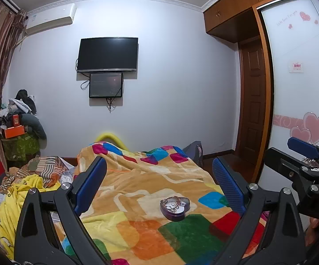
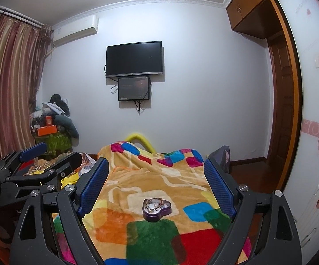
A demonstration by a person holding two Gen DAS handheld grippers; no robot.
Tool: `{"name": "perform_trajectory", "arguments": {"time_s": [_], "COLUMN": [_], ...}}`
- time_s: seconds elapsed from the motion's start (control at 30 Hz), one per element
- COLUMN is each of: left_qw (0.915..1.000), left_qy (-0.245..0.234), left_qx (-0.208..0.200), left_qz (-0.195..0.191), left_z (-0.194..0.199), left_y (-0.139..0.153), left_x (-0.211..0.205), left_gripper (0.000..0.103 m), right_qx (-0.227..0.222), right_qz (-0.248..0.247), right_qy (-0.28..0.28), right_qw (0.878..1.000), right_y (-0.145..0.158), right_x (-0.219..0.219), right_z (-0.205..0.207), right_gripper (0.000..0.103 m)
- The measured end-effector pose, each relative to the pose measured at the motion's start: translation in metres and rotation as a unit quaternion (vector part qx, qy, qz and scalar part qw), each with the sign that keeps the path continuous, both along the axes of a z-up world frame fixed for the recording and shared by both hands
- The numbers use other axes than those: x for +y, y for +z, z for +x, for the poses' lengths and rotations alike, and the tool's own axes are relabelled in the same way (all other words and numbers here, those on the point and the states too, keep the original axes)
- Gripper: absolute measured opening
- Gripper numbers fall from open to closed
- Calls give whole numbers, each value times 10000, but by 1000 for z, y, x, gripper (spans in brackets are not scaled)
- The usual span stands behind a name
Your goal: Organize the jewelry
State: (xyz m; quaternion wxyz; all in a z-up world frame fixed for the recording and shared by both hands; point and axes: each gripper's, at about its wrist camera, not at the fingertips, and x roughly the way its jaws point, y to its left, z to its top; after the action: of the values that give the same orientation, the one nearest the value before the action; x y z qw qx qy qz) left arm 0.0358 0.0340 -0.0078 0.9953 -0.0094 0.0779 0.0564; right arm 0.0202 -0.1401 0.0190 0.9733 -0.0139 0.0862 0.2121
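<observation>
Both grippers, left (image 1: pixel 159 176) and right (image 2: pixel 156 176), hover spread wide, empty, above the heart-shaped jewelry tin (image 2: pixel 156 207) on the blanket (image 2: pixel 137 190).

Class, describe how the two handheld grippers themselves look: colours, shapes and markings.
Both the left gripper and the right gripper have black angular frames with triangular cut-outs, round silver bolts, and long blue ribbed pads lining the jaws. White lettering on the bodies is only partly readable.

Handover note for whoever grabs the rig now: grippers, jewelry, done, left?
Left gripper: open, empty, above the blanket.
Right gripper: open, empty, beside it.
Purple heart-shaped tin: lidless, on the blanket, ahead between both sets of fingers.
Jewelry: a beaded bracelet draped across the tin's rim, other pieces inside.
Done: nothing evident.
Left: probably tuck the bracelet fully in; no lid in view.
</observation>
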Motion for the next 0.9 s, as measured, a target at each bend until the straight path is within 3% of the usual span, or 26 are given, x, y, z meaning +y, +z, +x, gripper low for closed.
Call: {"name": "perform_trajectory", "arguments": {"time_s": [0.9], "left_qw": [10000], "left_qy": [-44], "left_qx": [14], "left_qz": [-30], "left_z": [0], "left_y": [-3], "left_x": [-2], "left_gripper": [99], "right_qx": [104], "right_qz": [1], "right_qy": [-7], "right_qw": [9999], "right_y": [1], "right_x": [-2], "right_z": [1], "right_gripper": [86]}}
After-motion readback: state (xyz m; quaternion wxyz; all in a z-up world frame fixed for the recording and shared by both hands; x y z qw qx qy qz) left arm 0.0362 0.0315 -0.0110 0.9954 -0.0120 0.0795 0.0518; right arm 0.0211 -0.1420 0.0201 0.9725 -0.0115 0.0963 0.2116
